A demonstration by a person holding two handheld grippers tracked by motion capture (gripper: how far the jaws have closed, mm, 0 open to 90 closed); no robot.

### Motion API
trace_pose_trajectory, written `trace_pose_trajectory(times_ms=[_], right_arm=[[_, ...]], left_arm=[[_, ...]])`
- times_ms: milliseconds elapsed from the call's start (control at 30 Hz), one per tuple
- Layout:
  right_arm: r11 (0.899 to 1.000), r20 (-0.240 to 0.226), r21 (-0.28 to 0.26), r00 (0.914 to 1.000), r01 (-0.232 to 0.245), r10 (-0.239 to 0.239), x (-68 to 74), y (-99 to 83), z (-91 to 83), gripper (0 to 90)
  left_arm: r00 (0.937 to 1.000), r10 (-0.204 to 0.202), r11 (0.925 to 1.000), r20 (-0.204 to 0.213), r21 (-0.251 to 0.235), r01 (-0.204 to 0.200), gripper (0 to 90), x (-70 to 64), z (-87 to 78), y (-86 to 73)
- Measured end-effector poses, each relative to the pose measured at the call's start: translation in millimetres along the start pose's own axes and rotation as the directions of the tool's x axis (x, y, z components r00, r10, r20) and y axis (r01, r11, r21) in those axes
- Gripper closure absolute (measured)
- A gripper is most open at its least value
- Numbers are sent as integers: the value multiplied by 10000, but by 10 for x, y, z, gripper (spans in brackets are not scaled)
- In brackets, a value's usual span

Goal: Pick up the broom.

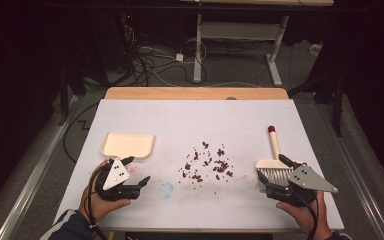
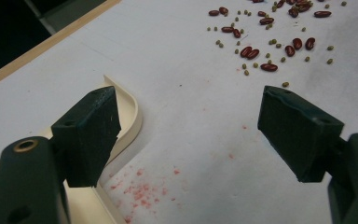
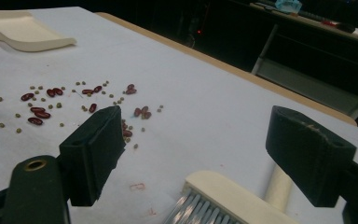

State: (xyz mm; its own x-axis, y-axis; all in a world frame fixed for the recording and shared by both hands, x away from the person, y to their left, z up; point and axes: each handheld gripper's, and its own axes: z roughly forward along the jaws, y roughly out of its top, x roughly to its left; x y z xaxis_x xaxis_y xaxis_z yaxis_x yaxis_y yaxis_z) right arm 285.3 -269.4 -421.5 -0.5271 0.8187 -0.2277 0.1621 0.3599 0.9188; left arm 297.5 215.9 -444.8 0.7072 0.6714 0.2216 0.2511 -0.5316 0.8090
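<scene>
- Beans, the dark red spill of them mixed with small greenish peas, lie loose in the middle of the white table; none has been gathered, so the sweeping looks not yet begun.
- Left of the beans lies the dustpan, a shallow cream plastic tray with rounded corners and a low raised rim, empty as far as the high view shows.
- Right of the beans lies the hand brush: cream plastic back, a straight handle tipped dark red pointing away from the person, and pale grey bristles towards the person.
- Left gripper sits just on the near side of the dustpan, jaws wide apart and gripping nothing; in the left gripper view one black, matte, blocky pad overlaps the pan's curved rim, though whether it touches is hard to tell.
- Right gripper hovers at the brush head, jaws likewise spread with the brush back between and below them, not clamped.
- Faint pinkish specks stain the table surface near the dustpan.
- What is left, by my reading: grasp both tools, sweep the beans across into the pan.
</scene>
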Motion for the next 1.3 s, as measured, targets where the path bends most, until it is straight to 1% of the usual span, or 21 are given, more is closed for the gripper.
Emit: trace_pose_trajectory(times_ms=[67, 100, 133, 200, 300, 367, 467, 500, 567, 633, 767, 867, 967, 1033, 1100, 1133, 1200, 1233, 1300], right_arm=[[10000, -14, -36, 10000, 30, -30, 3, 8, -1, 196], [9999, -33, -45, 9999, 119, -119, 5, 11, -1, 193], [9999, 35, -15, 9999, 151, -151, 13, 11, -3, 192], [9999, -30, -6, 9999, 154, -154, 19, 12, -3, 185], [9999, -6, -7, 9999, 161, -161, 28, 29, -6, 185], [9998, 98, 30, 9997, 210, -210, 28, 46, 0, 186], [9998, 159, 103, 9998, 142, -144, 20, 52, 7, 198], [9993, 16, 348, 9999, -99, 99, 6, 56, 9, 211], [9973, 24, 714, 9999, -157, 156, -14, 72, 21, 211], [9970, 102, 763, 9999, -115, 107, -38, 91, 38, 210], [9956, 520, 926, 9986, -107, 59, -109, 136, 94, 208], [9932, 511, 1156, 9987, -136, 77, -160, 167, 145, 207], [9909, 294, 1283, 9989, -398, 363, -232, 197, 199, 211], [9897, 269, 1371, 9989, -414, 381, -258, 210, 219, 213], [9831, 601, 1796, 9979, -363, 259, -354, 274, 299, 210], [9778, 763, 2026, 9964, -527, 379, -396, 303, 334, 209], [9619, 926, 2571, 9932, -925, 708, -496, 349, 424, 209], [9523, 1056, 2827, 9905, -1151, 884, -545, 363, 475, 209], [9380, 1150, 3173, 9874, -1399, 1084, -631, 373, 585, 210]], left_arm=[[10000, -20, 10000, -13, 79, 20, 203, 5, 22, -5], [10000, -6, 9999, 26, 165, 6, 203, 3, 36, -8], [10000, 42, 9998, 43, 206, -43, 203, -2, 38, -9], [10000, 68, 9998, 58, 212, -69, 203, -10, 35, -9], [9999, 82, 9999, 102, 151, -84, 203, -26, 27, -2], [9998, 109, 9998, 160, 187, -112, 203, -33, 30, -11], [9997, 66, 9997, 237, 230, -71, 203, -40, 30, -16], [9997, 67, 9997, 238, 238, -73, 203, -42, 31, -11], [9997, 90, 9997, 238, 224, -95, 203, -52, 40, -5], [9993, 156, 9993, 334, 336, -167, 203, -57, 68, -1], [9991, 197, 9991, 388, 359, -211, 203, -65, 82, 6], [9989, 237, 9990, 399, 382, -252, 203, -71, 84, 8], [9991, 254, 9988, 354, 406, -269, 203, -72, 73, 3], [9992, 211, 9990, 352, 385, -224, 203, -71, 70, 1], [9992, 204, 9990, 353, 389, -218, 203, -71, 70, 1], [9991, 224, 9989, 351, 393, -237, 203, -73, 72, 4], [9990, 251, 9989, 366, 399, -265, 203, -78, 74, 7], [9990, 279, 9988, 359, 404, -294, 203, -81, 75, 7], [9989, 298, 9985, 356, 450, -314, 203, -82, 77, 4]])
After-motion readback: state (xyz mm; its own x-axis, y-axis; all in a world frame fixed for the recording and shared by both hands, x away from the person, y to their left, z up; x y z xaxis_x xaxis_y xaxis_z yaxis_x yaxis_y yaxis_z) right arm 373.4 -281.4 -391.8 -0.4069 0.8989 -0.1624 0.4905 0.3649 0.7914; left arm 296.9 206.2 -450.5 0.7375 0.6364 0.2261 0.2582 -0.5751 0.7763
